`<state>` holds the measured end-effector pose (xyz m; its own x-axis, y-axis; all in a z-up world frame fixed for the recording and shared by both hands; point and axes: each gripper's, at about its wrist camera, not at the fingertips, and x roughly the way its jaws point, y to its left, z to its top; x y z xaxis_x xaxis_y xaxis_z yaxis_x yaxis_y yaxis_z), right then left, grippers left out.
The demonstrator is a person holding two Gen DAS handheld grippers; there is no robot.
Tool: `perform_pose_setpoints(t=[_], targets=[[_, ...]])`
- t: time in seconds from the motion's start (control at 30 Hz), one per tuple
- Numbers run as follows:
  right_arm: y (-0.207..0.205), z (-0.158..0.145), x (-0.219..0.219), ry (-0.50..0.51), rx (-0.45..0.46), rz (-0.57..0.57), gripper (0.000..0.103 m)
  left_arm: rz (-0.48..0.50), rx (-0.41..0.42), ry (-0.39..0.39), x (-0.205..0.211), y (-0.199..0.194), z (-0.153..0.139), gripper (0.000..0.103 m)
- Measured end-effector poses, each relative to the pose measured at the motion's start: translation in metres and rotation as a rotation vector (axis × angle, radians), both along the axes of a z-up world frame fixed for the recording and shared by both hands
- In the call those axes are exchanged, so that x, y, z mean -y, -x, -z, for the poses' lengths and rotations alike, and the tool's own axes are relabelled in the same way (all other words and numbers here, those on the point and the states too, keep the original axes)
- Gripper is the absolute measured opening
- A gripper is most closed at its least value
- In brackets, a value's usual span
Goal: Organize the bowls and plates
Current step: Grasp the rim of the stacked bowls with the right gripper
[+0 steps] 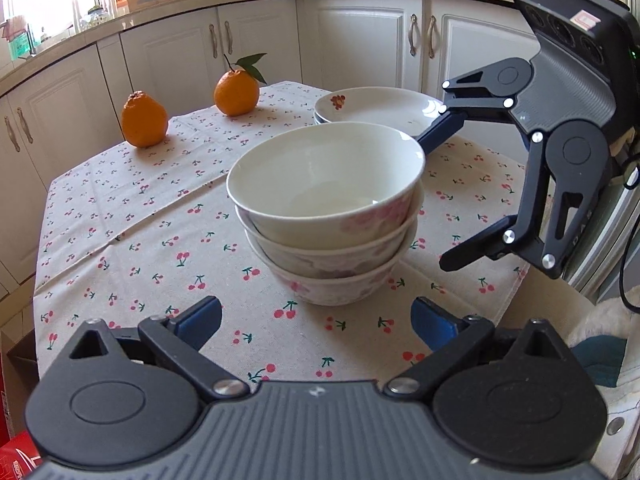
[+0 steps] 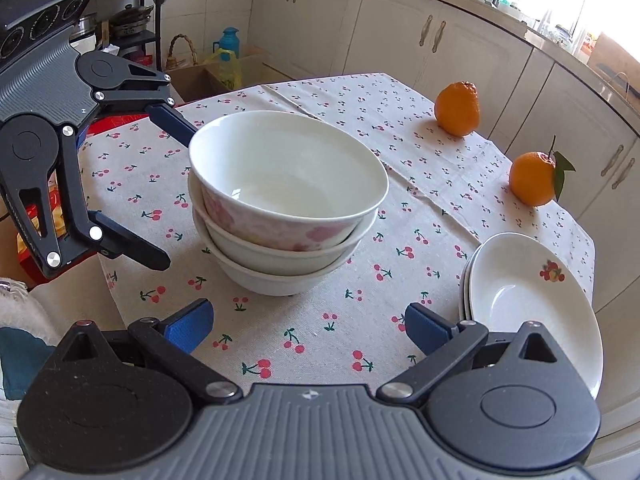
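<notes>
Left wrist view is showing three white floral ceramic bowls (image 1: 326, 216) already nested, white shallow plates (image 1: 380, 108) stacked at one o'clock; left gripper (image 1: 316, 322) and right gripper (image 2: 306, 326) are both hanging wide, holding nothing, so little seems left.

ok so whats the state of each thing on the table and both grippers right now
bowls: three nested in one upright stack, top one looks empty
plates: stacked, top one empty
left gripper: open, holding nothing
right gripper: open, holding nothing
orange with leaf: upright on the cloth, loose
other orange: on the cloth, loose
tablecloth: spread flat, creased
</notes>
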<state>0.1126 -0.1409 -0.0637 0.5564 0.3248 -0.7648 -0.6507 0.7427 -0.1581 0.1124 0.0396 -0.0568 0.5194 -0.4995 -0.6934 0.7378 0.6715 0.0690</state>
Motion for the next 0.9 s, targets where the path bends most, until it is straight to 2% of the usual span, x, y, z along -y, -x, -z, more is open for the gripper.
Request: perform_pose_setpoints(t=[0.27,0.53,0.63,0.73,0.9], targets=[[-0.020,0.011,-0.001,0.011,-0.039,-0.017,0.103,0.047,-0.058,-0.008,0.011,-0.021,0.011,0.100],[-0.032,0.013,-0.006,-0.005,-0.069,-0.116,0.103,0.127,-0.084,-0.016,0.014,-0.032,0.017,0.099],[-0.036,0.013,-0.008,-0.014,-0.086,-0.162,0.103,0.146,-0.139,-0.010,0.013,-0.037,0.020,0.098],[-0.039,0.011,-0.009,-0.029,-0.108,-0.212,0.103,0.187,-0.150,-0.025,0.014,-0.040,0.022,0.097],[-0.046,0.009,-0.012,-0.030,-0.123,-0.276,0.103,0.218,-0.179,0.008,0.011,-0.052,0.019,0.097]])
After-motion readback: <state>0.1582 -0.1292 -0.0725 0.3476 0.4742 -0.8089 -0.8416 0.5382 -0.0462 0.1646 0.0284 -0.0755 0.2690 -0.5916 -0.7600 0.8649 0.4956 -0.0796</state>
